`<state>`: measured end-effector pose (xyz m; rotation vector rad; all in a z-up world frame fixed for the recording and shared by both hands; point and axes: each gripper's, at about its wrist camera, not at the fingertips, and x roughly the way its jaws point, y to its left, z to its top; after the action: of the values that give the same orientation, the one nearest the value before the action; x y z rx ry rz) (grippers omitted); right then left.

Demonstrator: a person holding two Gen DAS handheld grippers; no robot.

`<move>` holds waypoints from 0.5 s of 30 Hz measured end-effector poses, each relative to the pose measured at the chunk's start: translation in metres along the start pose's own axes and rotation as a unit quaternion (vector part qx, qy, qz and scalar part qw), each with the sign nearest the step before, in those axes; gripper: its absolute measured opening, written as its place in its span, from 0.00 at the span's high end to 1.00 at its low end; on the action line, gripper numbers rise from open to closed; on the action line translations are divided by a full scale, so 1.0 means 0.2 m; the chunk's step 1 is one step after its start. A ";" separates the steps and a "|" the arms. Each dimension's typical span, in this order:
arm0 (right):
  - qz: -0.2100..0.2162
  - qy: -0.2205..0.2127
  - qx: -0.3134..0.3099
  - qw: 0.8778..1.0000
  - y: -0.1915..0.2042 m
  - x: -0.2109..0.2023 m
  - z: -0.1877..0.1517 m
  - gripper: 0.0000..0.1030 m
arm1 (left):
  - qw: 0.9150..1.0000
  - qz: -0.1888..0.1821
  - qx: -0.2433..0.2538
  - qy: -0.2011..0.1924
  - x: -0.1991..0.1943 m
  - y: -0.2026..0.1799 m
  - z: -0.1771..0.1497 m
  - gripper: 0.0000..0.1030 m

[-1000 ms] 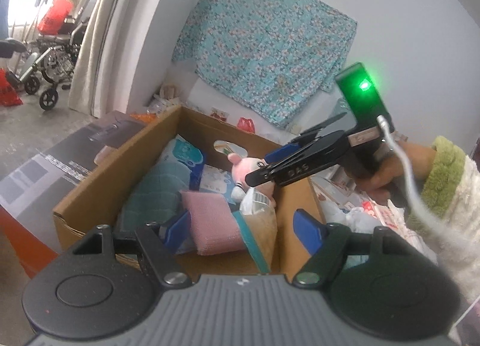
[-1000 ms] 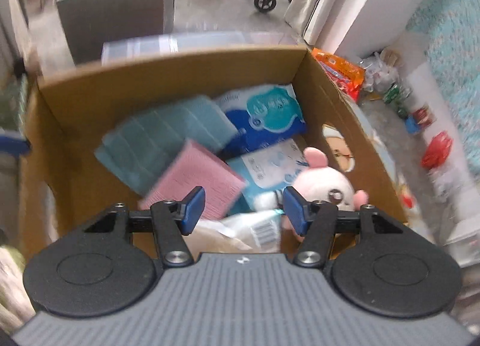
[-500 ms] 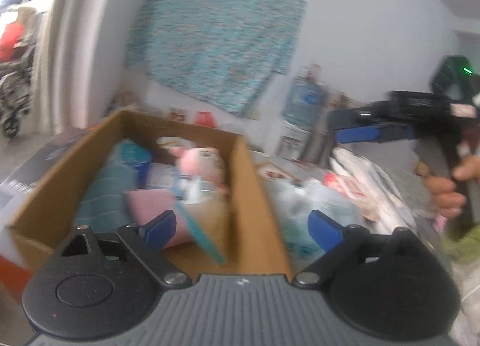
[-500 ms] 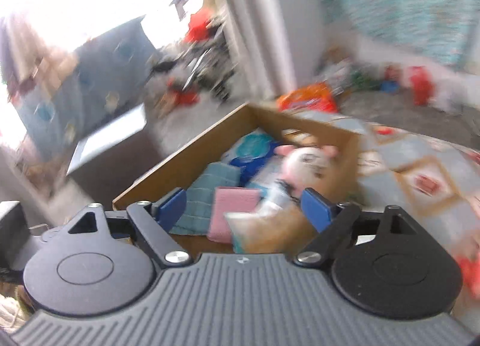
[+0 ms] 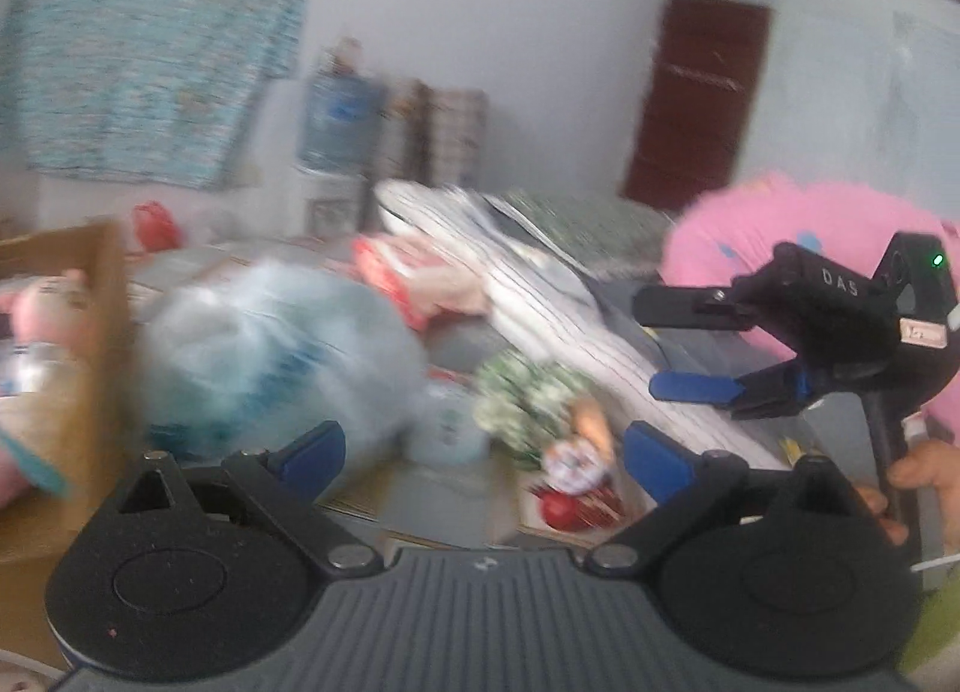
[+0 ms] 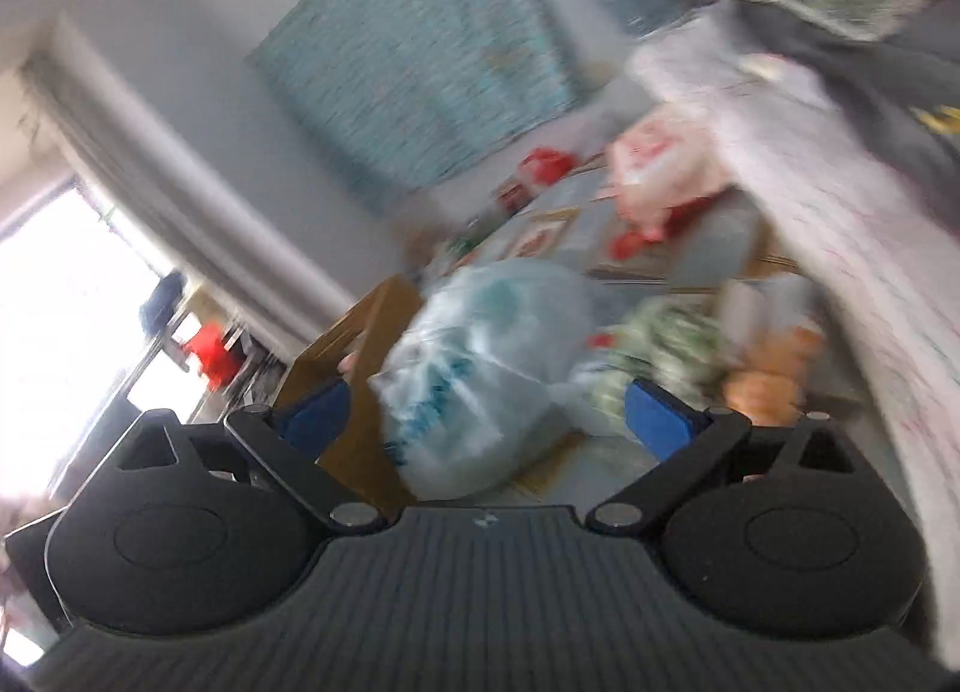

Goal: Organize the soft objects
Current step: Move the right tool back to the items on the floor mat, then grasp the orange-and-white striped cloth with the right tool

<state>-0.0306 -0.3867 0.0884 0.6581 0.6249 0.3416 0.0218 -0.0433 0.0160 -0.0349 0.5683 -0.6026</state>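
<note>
Both grippers, left gripper (image 5: 483, 452) and right gripper (image 6: 483, 413), just spread empty; we could snag the crinkly bag (image 5: 270, 350) by the box (image 5: 66, 284) and tear it.

Cardboard box (image 5: 66, 332) blurred, cut off left

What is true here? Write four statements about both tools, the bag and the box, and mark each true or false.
1. The left tool is open with nothing between its fingers. True; its jaws have just been opening.
2. The right tool grips the pale blue bag. False: it is open and empty, and its jaws have just been opening too.
3. The pink plush sits in the cardboard box. True.
4. The pale blue bag lies inside the cardboard box. False: it lies outside, beside the box's wall.
</note>
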 end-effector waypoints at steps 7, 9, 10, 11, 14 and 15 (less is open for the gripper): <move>-0.063 -0.024 -0.022 0.997 -0.11 -0.02 -0.09 0.05 | 0.998 -0.015 0.045 0.050 0.28 -0.15 -0.08 0.09; -0.072 -0.021 -0.016 0.997 -0.15 0.00 -0.10 0.06 | 0.997 -0.015 0.054 0.060 0.31 -0.15 -0.10 0.11; -0.073 -0.019 -0.015 0.997 -0.17 0.02 -0.10 0.06 | 0.996 -0.011 0.059 0.063 0.34 -0.16 -0.11 0.12; -0.074 -0.019 -0.012 0.997 -0.18 0.02 -0.10 0.06 | 0.996 -0.005 0.062 0.064 0.36 -0.16 -0.11 0.13; -0.083 -0.020 -0.005 0.996 -0.24 0.07 -0.10 0.10 | 0.996 0.003 0.060 0.072 0.42 -0.14 -0.11 0.19; -0.087 -0.021 -0.002 0.996 -0.25 0.08 -0.10 0.12 | 0.996 0.002 0.055 0.076 0.44 -0.13 -0.10 0.22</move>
<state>-0.0262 -0.4072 0.0354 0.6010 0.6369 0.1657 0.0573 -0.1097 -0.0405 0.1175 0.6822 -0.6362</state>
